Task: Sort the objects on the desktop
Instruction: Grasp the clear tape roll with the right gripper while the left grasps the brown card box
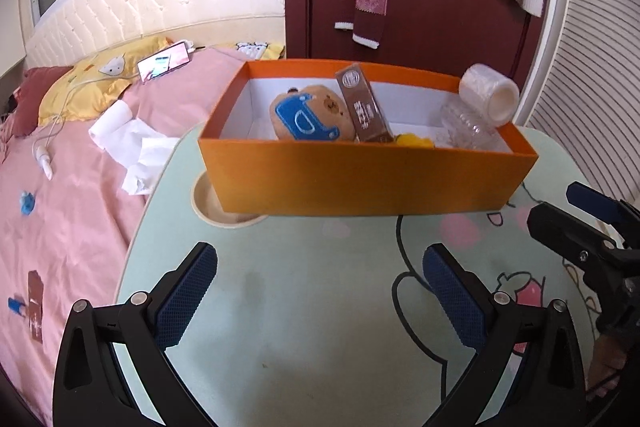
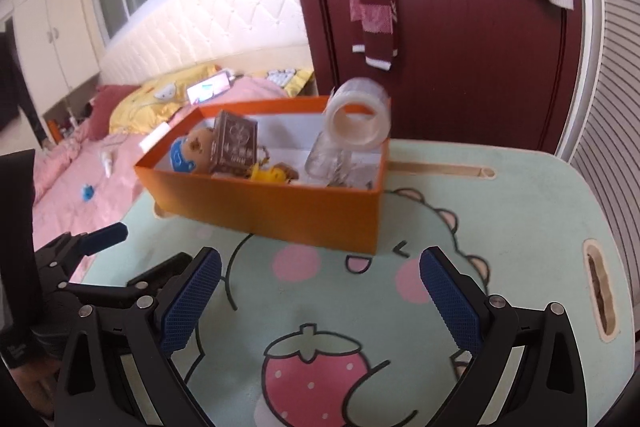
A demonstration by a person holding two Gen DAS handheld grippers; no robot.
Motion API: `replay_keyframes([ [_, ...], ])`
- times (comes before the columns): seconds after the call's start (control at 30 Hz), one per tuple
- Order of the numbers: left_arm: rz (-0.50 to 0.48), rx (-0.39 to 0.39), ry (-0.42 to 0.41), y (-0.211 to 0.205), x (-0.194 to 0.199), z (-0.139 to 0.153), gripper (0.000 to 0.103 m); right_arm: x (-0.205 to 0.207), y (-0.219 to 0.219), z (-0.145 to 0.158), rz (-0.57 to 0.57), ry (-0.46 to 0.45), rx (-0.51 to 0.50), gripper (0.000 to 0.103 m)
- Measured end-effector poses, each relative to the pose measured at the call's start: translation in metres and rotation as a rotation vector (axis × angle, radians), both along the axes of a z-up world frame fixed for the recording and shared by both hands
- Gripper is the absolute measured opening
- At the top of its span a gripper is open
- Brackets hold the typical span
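Orange box (image 1: 360, 175) (full), both hand-held grippers spread.

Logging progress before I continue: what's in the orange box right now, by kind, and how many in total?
Plush toy: 1
Brown carton: 1
Clear tape roll: 1
Clear plastic bottle: 1
Yellow item, partly hidden: 1
Total visible in the orange box: 5

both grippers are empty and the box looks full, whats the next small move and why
Probably nudge the tape roll down into the orange box. It perches on the clear bottle at the box's right end, above the rim, so it could roll out. The right gripper is open, empty and nearest; the left gripper is open too.
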State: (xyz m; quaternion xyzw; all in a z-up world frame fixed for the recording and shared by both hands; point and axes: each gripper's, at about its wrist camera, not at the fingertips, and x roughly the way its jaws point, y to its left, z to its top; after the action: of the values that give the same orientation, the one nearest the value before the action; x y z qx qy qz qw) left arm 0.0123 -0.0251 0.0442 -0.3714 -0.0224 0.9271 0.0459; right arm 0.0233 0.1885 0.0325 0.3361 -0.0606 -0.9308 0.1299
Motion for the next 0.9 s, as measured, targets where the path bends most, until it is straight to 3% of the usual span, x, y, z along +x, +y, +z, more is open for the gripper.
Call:
replay_keyframes([
  [0.07,0.014,0.056,0.056,-0.014,0.0,0.016,0.103,-0.002,0.007,0.008,-0.019,0.034,-0.014,0.1],
  [0.17,0.059,0.065,0.129,-0.031,-0.011,0.041,0.103,-0.022,0.014,0.022,-0.033,0.046,-0.029,0.1],
  [0.23,0.031,0.086,0.109,-0.036,-0.031,0.051,0.103,-0.038,0.015,0.029,-0.034,0.063,-0.018,0.093],
  [0.27,0.015,0.097,0.097,-0.038,-0.041,0.056,0.103,-0.048,0.011,0.03,-0.033,0.061,0.014,0.079],
  [0.3,-0.003,0.121,0.076,-0.039,-0.053,0.059,0.103,-0.058,0.007,0.031,-0.032,0.059,0.046,0.072],
  [0.37,-0.017,0.178,0.036,-0.042,-0.073,0.059,0.103,-0.078,0.0,0.03,-0.039,0.048,0.099,0.071],
  [0.53,0.042,0.26,0.022,-0.051,-0.085,0.052,0.103,-0.101,-0.002,0.025,-0.056,0.026,0.074,0.071],
  [0.6,0.052,0.269,0.004,-0.051,-0.086,0.045,0.103,-0.107,-0.005,0.022,-0.058,0.017,0.101,0.068],
  [0.63,0.05,0.27,-0.005,-0.049,-0.088,0.044,0.103,-0.109,-0.006,0.02,-0.05,0.006,0.112,0.062],
  [0.67,0.047,0.266,-0.013,-0.048,-0.088,0.041,0.103,-0.111,-0.008,0.017,-0.043,-0.005,0.123,0.05],
  [0.8,0.03,0.243,-0.029,-0.043,-0.091,0.038,0.103,-0.111,-0.009,0.017,-0.025,-0.001,0.13,0.047],
  [0.9,0.009,0.234,-0.046,-0.036,-0.097,0.042,0.103,-0.105,-0.003,0.023,-0.013,0.013,0.077,0.045],
])
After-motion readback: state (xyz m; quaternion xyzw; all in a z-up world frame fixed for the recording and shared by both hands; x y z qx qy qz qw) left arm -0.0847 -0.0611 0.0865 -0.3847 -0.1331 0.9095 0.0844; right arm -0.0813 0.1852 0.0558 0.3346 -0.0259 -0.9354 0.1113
